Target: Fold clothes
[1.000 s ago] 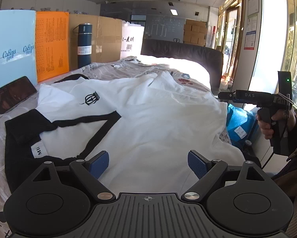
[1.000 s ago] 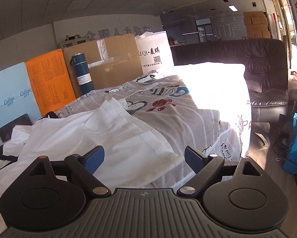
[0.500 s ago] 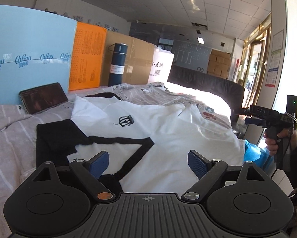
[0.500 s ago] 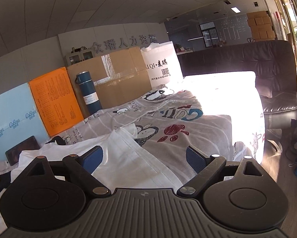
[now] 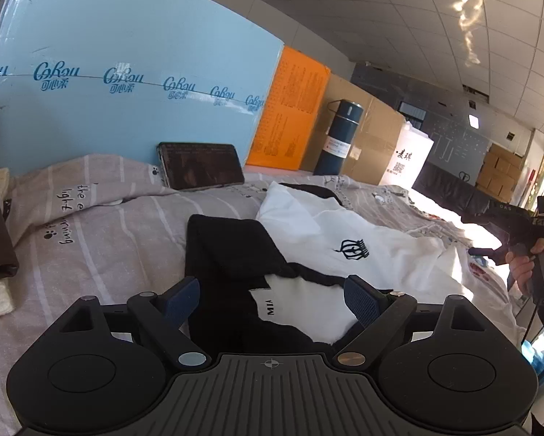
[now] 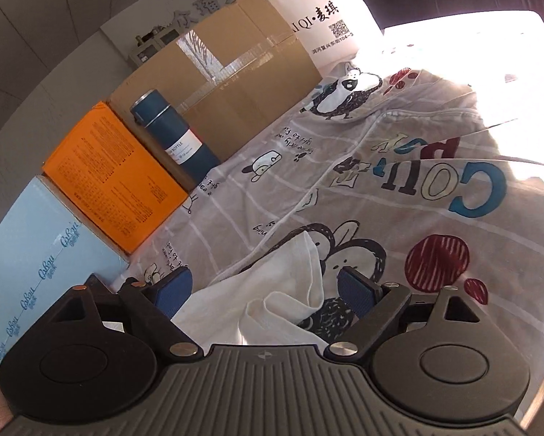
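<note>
A white T-shirt (image 5: 373, 239) with black sleeves and a small crown logo lies spread on a grey cartoon-print bedsheet (image 5: 101, 225). Its black sleeve (image 5: 228, 247) lies just ahead of my left gripper (image 5: 272, 296), which is open and empty above the sleeve and a white label patch. My right gripper (image 6: 264, 290) is open and empty, tilted, over a bunched white corner of the shirt (image 6: 290, 290). The right gripper also shows at the right edge of the left wrist view (image 5: 490, 252).
Along the back stand a light blue box (image 5: 126, 91), an orange box (image 5: 293, 109), a dark blue bottle (image 5: 339, 138), a cardboard box (image 6: 228, 72) and a white bag (image 6: 326, 18). A phone (image 5: 201, 165) leans on the blue box. The sheet's right part is in bright sunlight.
My left gripper has swung left and down toward the black sleeve. My right gripper has dropped and tilted close over the shirt's white corner. Both stayed open.
</note>
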Available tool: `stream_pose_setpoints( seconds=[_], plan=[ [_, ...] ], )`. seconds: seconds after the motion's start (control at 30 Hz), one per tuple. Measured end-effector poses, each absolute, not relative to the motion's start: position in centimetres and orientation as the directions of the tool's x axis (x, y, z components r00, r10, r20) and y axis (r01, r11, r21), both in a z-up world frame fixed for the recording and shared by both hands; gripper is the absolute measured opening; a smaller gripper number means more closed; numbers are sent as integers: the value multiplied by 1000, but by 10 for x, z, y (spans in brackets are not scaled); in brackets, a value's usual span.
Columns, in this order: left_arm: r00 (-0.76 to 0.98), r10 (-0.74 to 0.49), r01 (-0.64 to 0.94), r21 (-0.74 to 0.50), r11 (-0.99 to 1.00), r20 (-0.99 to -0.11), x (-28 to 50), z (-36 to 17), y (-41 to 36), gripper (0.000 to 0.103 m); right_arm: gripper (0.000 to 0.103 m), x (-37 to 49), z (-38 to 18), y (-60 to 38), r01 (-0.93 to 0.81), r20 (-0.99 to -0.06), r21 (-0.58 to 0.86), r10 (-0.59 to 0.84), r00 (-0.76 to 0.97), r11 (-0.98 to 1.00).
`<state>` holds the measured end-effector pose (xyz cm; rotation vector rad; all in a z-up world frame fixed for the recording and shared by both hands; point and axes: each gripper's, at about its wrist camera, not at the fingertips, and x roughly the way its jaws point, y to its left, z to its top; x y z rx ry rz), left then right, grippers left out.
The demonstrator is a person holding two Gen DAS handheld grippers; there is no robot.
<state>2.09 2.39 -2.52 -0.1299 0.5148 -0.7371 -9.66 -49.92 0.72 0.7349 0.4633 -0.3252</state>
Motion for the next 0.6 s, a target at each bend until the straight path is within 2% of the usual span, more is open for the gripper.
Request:
stream_pose_setpoints(
  seconds=[0.1,0.17,0.23,0.27,0.3,0.33,0.37,0.4,0.43,0.5,0.6],
  plan=[
    [620,-660,591,-301,748,-424,26,-30,24,89,87,-65,-4,-509,432,-560,486,-109,821,760],
    [612,-661,587,-310,748,-436,28,-32,24,89,81,-51,-13,-514,429,-586,449,-103,804,784],
    [604,-660,582,-318,748,-447,31,-34,23,89,60,-43,-23,-518,412,-604,447,-72,793,794],
    [599,-660,580,-322,748,-454,32,-35,23,89,55,-42,-24,-516,397,-598,428,-75,798,812],
    [595,-660,579,-325,748,-459,33,-36,23,89,40,-41,-24,-514,380,-593,409,-75,802,830],
    [591,-660,578,-329,747,-464,34,-36,22,89,29,-39,-24,-511,351,-594,401,-52,803,846],
    [587,-661,576,-332,747,-468,34,-37,22,89,25,-36,-23,-508,322,-595,392,-30,803,862],
    [583,-662,575,-336,746,-472,35,-38,22,89,16,-35,-21,-503,289,-588,372,-18,809,882],
    [580,-662,573,-339,746,-475,36,-38,22,89,11,-32,-17,-499,273,-580,343,-26,814,899],
    [577,-662,572,-343,745,-478,36,-39,22,89,6,-25,-11,-496,261,-559,301,-52,827,917],
    [575,-663,572,-344,745,-479,37,-39,22,89,5,-15,-3,-502,283,-527,272,-104,843,920]
  ],
)
